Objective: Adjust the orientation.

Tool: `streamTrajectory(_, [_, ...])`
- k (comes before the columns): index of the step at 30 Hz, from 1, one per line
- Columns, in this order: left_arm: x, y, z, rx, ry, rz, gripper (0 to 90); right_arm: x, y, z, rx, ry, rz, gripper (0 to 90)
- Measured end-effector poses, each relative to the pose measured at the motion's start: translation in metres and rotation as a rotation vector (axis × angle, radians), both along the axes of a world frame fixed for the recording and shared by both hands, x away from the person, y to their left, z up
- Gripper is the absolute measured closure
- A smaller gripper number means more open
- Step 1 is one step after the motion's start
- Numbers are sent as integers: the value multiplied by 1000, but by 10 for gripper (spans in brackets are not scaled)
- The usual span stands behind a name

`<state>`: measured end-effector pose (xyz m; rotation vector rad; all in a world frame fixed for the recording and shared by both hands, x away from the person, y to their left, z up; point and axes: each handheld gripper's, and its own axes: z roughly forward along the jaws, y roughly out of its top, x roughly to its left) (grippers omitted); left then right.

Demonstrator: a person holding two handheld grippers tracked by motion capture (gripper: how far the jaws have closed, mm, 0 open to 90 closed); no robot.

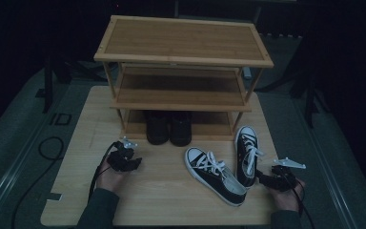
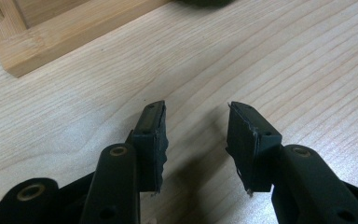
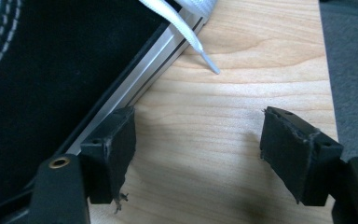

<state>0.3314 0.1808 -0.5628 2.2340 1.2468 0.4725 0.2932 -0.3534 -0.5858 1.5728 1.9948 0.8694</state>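
Black canvas sneakers with white laces lie on the wooden desk (image 1: 76,200) in front of a bamboo shoe rack (image 1: 183,57). One sneaker (image 1: 215,175) lies at an angle near the middle, the other sneaker (image 1: 246,155) just beside it to the right. The right claw (image 1: 262,179) stands spread with nothing between its jaws, one jaw just beside the right sneaker's white sole. The left claw (image 1: 132,157) is also spread and empty over bare wood, near the rack's foot, well apart from the sneakers.
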Motion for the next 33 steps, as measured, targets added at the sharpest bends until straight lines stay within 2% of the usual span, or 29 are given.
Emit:
streamTrajectory(3, [0, 2, -1, -6, 2, 6, 576, -1, -2, 2, 24, 20, 25, 311])
streamTrajectory(11, [0, 3, -2, -16, 1, 9, 557, -10, -2, 13, 1, 31, 84, 366])
streamTrajectory(15, [0, 4, -2, -20, 3, 7, 550, -13, -1, 23, -10, 16, 105, 381])
streamTrajectory(24, [0, 5, -3, -23, 3, 6, 537, -18, 0, 42, -2, -12, 148, 401])
streamTrajectory(25, [0, 5, -3, -23, 3, 4, 534, -20, 1, 49, -3, -20, 162, 406])
streamTrajectory(27, [0, 5, -3, -24, 2, 4, 529, -20, 2, 51, -2, -24, 168, 411])
streamTrajectory(30, [0, 5, -3, -28, -1, 5, 526, -21, 6, 62, 6, -29, 207, 437])
streamTrajectory(33, [-1, 5, -3, -29, -2, 3, 526, -20, 10, 68, -7, -37, 230, 454])
